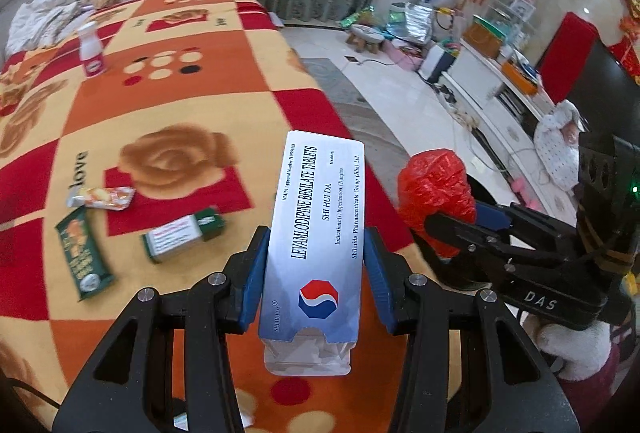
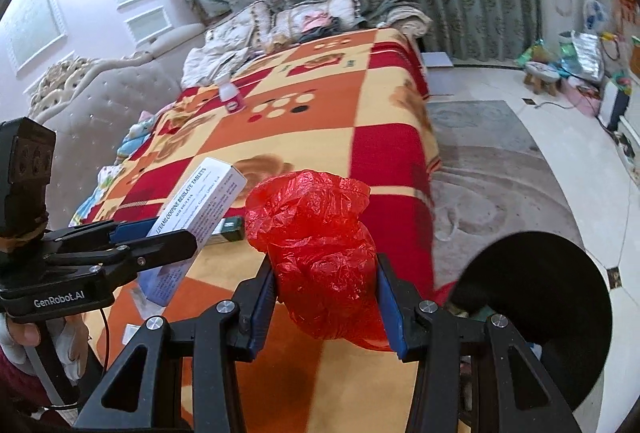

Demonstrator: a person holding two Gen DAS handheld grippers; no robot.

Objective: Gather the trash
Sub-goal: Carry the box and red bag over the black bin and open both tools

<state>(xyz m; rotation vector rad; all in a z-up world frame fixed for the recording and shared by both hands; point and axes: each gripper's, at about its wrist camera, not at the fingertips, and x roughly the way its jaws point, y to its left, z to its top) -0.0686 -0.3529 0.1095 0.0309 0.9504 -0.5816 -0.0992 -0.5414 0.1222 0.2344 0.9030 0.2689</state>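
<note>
Trash on the red, orange and cream patchwork fleece blanket (image 1: 168,105) covering the bed: several pieces lie uncollected, two are already in the tongs.

Round black bin (image 2: 560,297), mouth at 4 o'clock in the right wrist view, beside the bed edge.

Crumpled red plastic bag (image 2: 320,257): pinched between the blue pads of the right gripper (image 2: 326,297), held above the blanket near the bin.

Flat silver-blue cardboard tablet box (image 1: 316,245): clamped across its width by the left gripper (image 1: 316,273), flap end toward the camera.

On the blanket, left wrist view: white-pink plastic bottle (image 1: 90,49) upright at 11 o'clock; green snack wrapper (image 1: 82,253), green-white small carton (image 1: 184,237) and orange foil sachet (image 1: 102,197), all at 9 o'clock.

Step judged: carrying both pieces to the bin. Next move calls for bringing each gripper over the bin mouth before letting go, bag first as nearer.
</note>
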